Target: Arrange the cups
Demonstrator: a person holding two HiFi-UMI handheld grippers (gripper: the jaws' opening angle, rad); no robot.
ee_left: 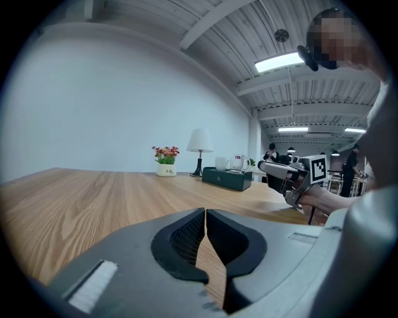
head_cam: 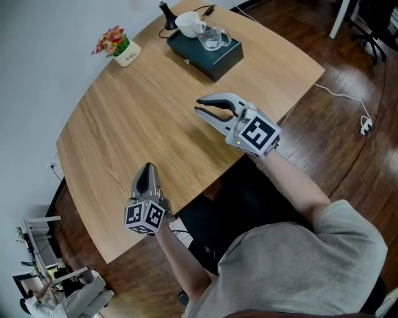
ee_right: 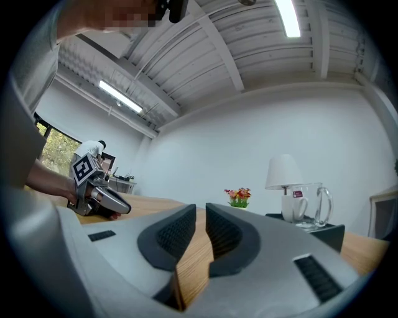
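A white mug (head_cam: 188, 25) and a clear glass mug (head_cam: 213, 38) stand side by side on a dark green box (head_cam: 214, 59) at the table's far side. In the left gripper view the white mug (ee_left: 221, 163) and glass mug (ee_left: 237, 163) show far off, as they do in the right gripper view (ee_right: 290, 207) (ee_right: 313, 205). My right gripper (head_cam: 198, 107) hovers over mid-table, pointing toward the box, jaws shut and empty. Near the front edge my left gripper (head_cam: 148, 166) is shut on nothing. Both are well short of the mugs.
A lamp (head_cam: 166, 18) stands behind the box, and a small pot of flowers (head_cam: 124, 53) sits at the far left edge. The wooden table (head_cam: 143, 112) has a curved front edge. A cable (head_cam: 348, 102) lies on the floor to the right.
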